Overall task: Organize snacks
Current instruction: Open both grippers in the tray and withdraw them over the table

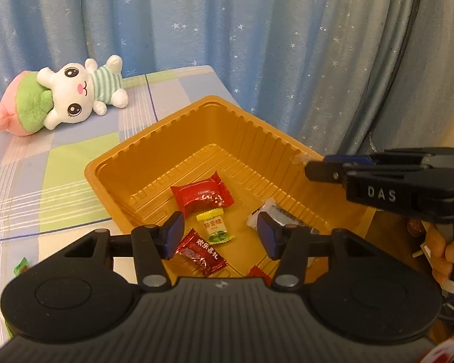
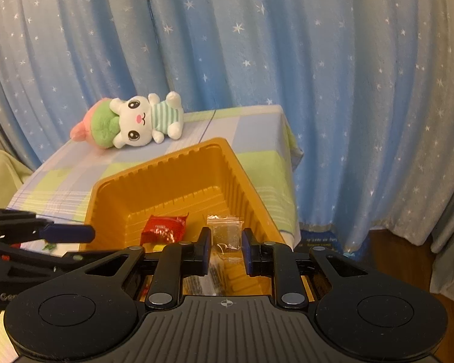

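Observation:
An orange plastic tray (image 1: 196, 121) sits on the table and holds several wrapped snacks: a large red pack (image 1: 201, 196), a yellow-green candy (image 1: 215, 227), a dark red pack (image 1: 201, 255) and a clear-and-black pack (image 1: 275, 211). My left gripper (image 1: 219, 236) is open and empty, hovering over the tray's near part. My right gripper (image 2: 226, 249) is open above the tray (image 2: 166, 175), with the clear pack (image 2: 225, 230) lying below and between its fingers. The right gripper also shows in the left wrist view (image 1: 317, 171) at the tray's right rim.
A white plush bunny with a pink-green hat (image 1: 60, 96) lies at the back left of the checked tablecloth (image 1: 45, 166). A green snack (image 1: 21, 267) lies on the table left of the tray. Blue star curtains (image 1: 257, 30) hang behind.

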Tool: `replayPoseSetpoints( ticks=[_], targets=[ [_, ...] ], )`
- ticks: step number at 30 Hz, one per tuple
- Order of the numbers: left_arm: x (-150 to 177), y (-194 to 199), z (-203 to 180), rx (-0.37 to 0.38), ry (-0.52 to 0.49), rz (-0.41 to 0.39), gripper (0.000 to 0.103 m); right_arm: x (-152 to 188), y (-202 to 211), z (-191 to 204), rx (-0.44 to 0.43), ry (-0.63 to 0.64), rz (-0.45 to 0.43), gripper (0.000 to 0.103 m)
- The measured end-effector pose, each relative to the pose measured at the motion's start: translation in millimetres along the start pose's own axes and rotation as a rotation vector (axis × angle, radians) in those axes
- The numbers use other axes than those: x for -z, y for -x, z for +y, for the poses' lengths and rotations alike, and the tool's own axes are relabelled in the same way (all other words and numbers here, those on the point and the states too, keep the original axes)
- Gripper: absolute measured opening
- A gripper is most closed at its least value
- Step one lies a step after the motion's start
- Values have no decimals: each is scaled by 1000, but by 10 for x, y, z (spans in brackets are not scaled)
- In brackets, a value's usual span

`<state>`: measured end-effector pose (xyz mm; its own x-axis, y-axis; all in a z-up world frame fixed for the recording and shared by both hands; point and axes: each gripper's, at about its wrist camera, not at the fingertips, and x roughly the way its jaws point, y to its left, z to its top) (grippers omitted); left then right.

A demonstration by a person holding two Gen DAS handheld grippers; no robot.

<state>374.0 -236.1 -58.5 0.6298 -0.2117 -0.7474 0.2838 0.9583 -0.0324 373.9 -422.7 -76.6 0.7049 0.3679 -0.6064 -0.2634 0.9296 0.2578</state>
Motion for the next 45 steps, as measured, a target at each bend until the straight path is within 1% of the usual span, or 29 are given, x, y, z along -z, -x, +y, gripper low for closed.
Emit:
replayPoseSetpoints(
  ticks=[2, 4, 5, 6, 8, 10, 15, 19, 21, 24, 36, 45],
  targets=[
    [17, 24, 11, -2, 7, 3, 54, -15, -16, 2, -7, -7, -11, 22],
    [39, 54, 14, -5, 11, 5, 55, -13, -16, 8, -9, -11, -13, 30],
    [49, 70, 18, -7, 13, 6, 56, -8, -5, 13, -9, -10, -10, 44],
    [59, 89, 23, -8, 17, 8, 58, 7, 21, 21, -12, -11, -12, 56],
    [79, 134, 38, -6, 25, 8, 59, 42, 96, 49, -15, -11, -24, 60],
    [103, 188, 45, -4, 34, 8, 63, 72, 156, 82, -19, -13, -12, 62],
    [150, 338, 54, 1, 39, 5, 66, 154, 318, 130, -17, -48, 6, 68],
    [181, 450, 68, 6, 52, 5, 69, 196, 448, 152, -15, -80, 14, 72],
    [200, 507, 74, 8, 59, 7, 70, 214, 517, 170, -12, -90, 16, 77],
    [240, 590, 72, 5, 61, 10, 72, 239, 618, 207, -9, -97, 13, 80],
    [543, 937, 202, -13, 86, 39, 75, 416, 913, 459, -21, -112, 39, 82],
    [828, 1177, 402, -39, 132, 55, 75, 590, 1004, 737, -47, -97, 82, 82]
  ],
)
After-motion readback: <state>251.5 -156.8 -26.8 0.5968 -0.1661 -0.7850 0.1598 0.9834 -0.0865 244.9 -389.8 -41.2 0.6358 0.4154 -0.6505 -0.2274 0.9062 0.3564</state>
